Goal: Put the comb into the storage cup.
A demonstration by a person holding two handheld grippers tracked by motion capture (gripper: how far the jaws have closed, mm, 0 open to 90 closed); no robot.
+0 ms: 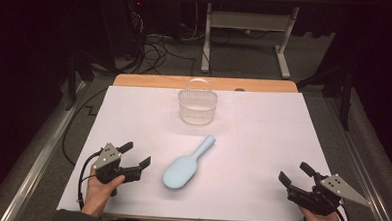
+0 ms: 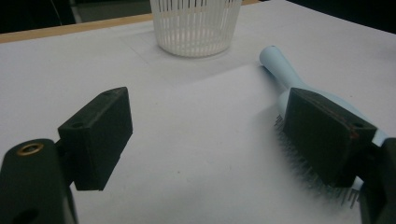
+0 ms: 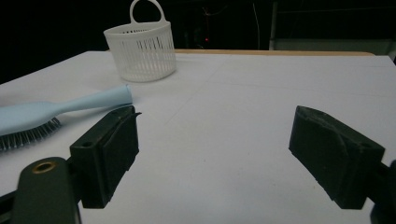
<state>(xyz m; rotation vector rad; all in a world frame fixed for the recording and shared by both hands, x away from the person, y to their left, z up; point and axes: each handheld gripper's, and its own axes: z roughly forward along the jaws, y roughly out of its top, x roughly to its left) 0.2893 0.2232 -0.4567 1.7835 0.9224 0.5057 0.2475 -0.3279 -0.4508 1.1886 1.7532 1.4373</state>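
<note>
hairbrush (image 1: 183, 166): light blue, lies bristles-down on the white table cover (image 1: 263, 138), near centre, handle pointing far-right toward the basket
basket (image 1: 197, 106): white slotted, upright with its hoop handle up, far centre, apart from the brush
left gripper (image 1: 136, 156): near left, jaws spread, holding nothing, just left of the brush head
right gripper (image 1: 294, 174): near right, jaws spread, holding nothing, well apart from the brush

wooden table (image 1: 265, 86) under a white sheet (image 1: 273, 139); pale blue hairbrush (image 1: 185, 165) bristles down at centre, white slatted basket (image 1: 197, 106) upright behind
</note>
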